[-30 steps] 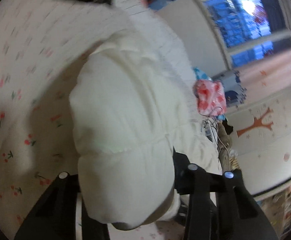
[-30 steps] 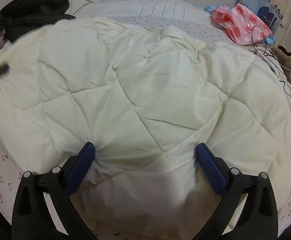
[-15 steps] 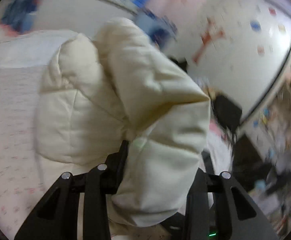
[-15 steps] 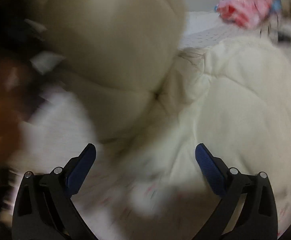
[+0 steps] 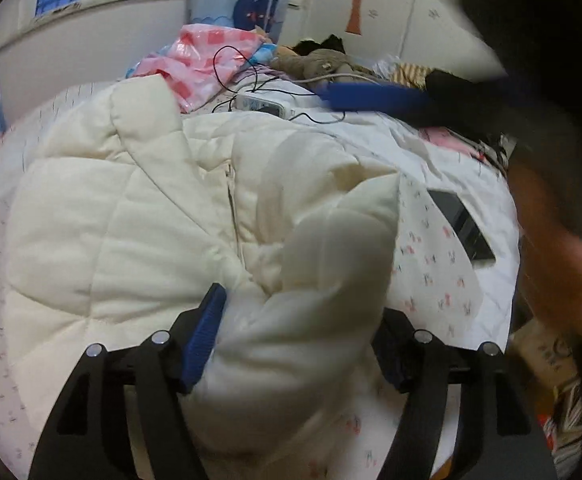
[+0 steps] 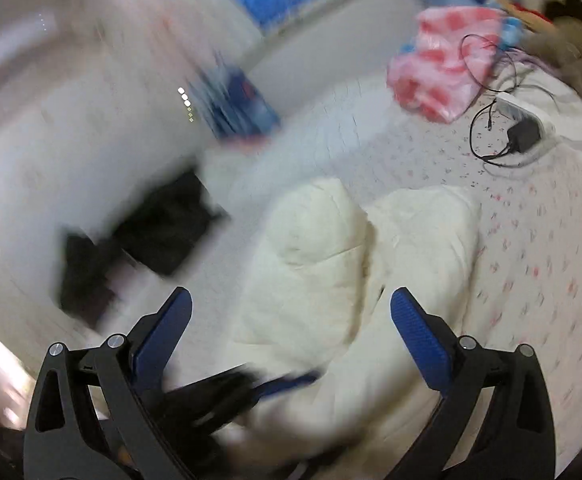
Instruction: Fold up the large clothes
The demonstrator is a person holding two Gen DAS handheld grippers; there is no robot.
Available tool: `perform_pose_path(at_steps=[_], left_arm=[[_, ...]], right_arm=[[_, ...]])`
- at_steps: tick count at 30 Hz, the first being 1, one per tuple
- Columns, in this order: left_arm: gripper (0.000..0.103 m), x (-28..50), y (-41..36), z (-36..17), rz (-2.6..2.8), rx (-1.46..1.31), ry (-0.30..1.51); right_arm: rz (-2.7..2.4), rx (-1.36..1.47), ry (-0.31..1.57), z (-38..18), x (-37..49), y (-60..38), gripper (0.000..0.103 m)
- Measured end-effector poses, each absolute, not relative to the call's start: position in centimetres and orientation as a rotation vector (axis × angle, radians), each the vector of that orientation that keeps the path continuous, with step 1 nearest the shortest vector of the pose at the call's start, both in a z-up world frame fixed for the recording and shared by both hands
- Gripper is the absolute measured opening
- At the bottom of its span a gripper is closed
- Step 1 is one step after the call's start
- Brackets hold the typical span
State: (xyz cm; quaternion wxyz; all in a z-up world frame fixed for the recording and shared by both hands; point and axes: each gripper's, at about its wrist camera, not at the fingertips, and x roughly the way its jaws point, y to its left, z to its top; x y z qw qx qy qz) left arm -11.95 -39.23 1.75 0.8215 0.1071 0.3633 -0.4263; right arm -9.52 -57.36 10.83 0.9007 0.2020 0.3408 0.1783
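Observation:
A cream quilted jacket (image 5: 131, 232) lies on the flower-print bed sheet (image 5: 443, 280), folded in on itself. A puffy fold of it bulges up between the jaws of my left gripper (image 5: 299, 332), which are opening; the left blue pad (image 5: 207, 336) shows bare beside the fabric. The right wrist view is blurred and looks down on the jacket (image 6: 323, 264). My right gripper (image 6: 291, 320) hangs open above it with nothing between its fingers. The left gripper (image 6: 287, 384) shows there as a dark blur low down. A blue finger of the right gripper (image 5: 375, 96) crosses the far bed.
A pink-and-red plastic bag (image 5: 203, 56), black cables and a white power strip (image 5: 263, 104) lie at the bed's far end beside a brown soft toy (image 5: 323, 60). A dark flat device (image 5: 459, 224) rests on the sheet. Black clothing (image 6: 151, 232) lies left. A blurred arm (image 5: 551, 240) is at right.
My left gripper swung the jacket fold over onto the jacket, rolled level, and its jaws widened. My right gripper lifted off the jacket and stayed open.

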Motion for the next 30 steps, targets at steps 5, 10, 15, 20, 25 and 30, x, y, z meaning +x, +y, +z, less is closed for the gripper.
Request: perform_pose_path(at_steps=[5,10,15,20,25,30], left_arm=[[0.067,-15.8,-33.8,4.5,-0.992,0.253,0.757],[0.079,-11.5,-25.0,6.4,-0.820,0.069,0.760],[0.079,-0.5,-17.0,0.8,-0.638,-0.423,0.995],[0.079,1.6,-18.3,-3.2,-0.643,-0.520,1.088],[0.094,2.3,-19.0,-4.3,-0.683,-0.533,1.131],[0.097,3.4,-22.1,-7.1,-0.843,-0.624,1.232]], right_arm=[[0.107,-0.016,0.964,4.6,-5.9,-51.5,0.096],[-0.004,0.036,1.017,1.3,-8.5,-54.0,0.096],[0.108,0.080,0.763,9.0,-10.6,-51.9,0.096],[0.089,-0.170,0.830,9.3,-7.2,-44.8,0.096],[-0.172,-0.276,0.920,2.3,-5.6,-47.2,0.096],[-0.166,0.016,0.915,-1.3,-9.1,-51.2,0.096]])
